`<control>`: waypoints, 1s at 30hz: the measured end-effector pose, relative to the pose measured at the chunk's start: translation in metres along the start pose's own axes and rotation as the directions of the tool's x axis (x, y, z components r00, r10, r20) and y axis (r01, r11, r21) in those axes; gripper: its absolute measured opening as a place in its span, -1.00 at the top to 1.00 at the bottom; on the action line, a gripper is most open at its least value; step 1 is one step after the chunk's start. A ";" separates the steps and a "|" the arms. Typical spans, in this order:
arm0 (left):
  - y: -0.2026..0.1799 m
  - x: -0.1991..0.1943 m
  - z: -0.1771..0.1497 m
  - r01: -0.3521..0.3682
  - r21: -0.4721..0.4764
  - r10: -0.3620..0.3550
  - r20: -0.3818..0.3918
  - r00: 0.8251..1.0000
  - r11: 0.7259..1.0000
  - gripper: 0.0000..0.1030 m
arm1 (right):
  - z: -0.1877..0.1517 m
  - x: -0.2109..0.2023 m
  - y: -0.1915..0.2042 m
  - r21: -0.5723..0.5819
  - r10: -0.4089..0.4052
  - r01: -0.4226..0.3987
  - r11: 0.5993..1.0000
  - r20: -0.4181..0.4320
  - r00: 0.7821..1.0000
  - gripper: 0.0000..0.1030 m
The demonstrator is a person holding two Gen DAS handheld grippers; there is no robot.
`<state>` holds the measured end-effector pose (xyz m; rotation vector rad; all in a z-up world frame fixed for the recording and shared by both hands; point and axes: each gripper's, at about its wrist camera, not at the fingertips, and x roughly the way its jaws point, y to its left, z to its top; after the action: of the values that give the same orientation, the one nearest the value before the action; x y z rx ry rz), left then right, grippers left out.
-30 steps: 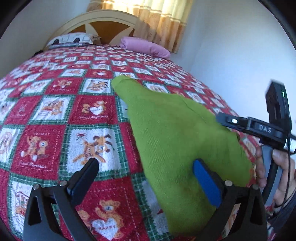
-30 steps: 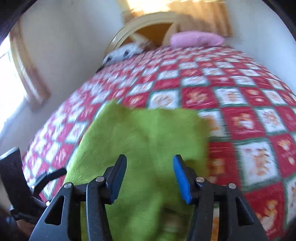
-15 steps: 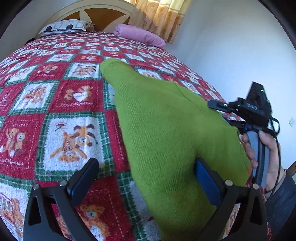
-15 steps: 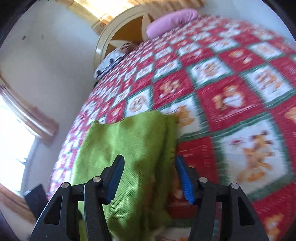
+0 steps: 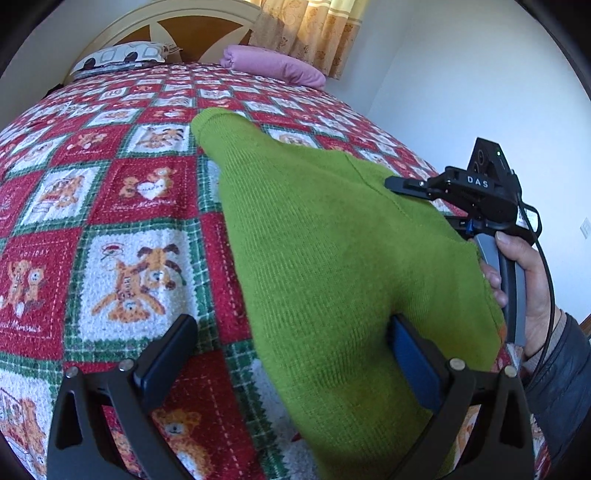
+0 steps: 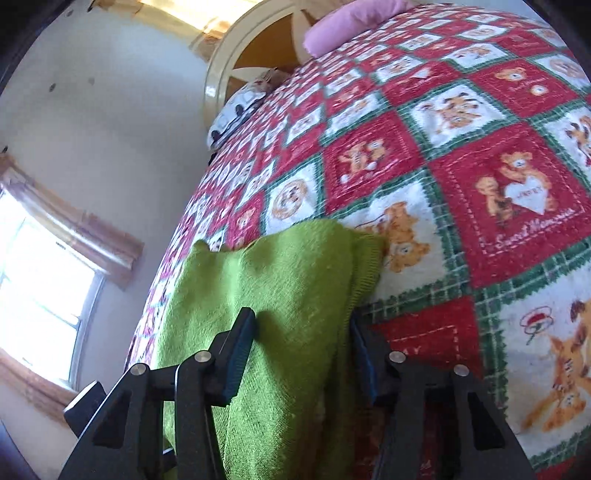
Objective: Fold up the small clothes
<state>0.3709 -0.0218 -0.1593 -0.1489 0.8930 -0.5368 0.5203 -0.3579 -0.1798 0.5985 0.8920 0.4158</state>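
Green sweater (image 5: 332, 258); only left view shows hand (image 5: 524, 280).

Bedspread (image 5: 110, 206): red, white, green teddy-bear squares | pink pillow (image 5: 273, 68) and patterned pillow (image 5: 122, 55) at arched headboard (image 5: 192, 31) | curtain (image 5: 314, 29) | window (image 6: 37, 291)

The right gripper (image 6: 303, 350) has been tipped over to one side and brought lower, closer to the bed (image 6: 461, 166). Its jaws are being closed, with a fold of the green sweater (image 6: 280, 280) between them. In the left wrist view, the right hand (image 5: 524, 280) is now seen lower and nearer. The far end of the sweater (image 5: 332, 258) is now laid flatter on the bed cover (image 5: 110, 206).
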 end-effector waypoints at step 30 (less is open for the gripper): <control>-0.014 -0.027 0.012 0.026 0.072 -0.026 -0.001 1.000 0.997 0.21 | -0.012 -0.025 0.067 -0.147 -0.102 0.117 0.982 0.108 0.989 0.53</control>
<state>0.3609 -0.0210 -0.1280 -0.0958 0.8715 -0.5925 0.4908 -0.3176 -0.1281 0.4232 0.7857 0.3479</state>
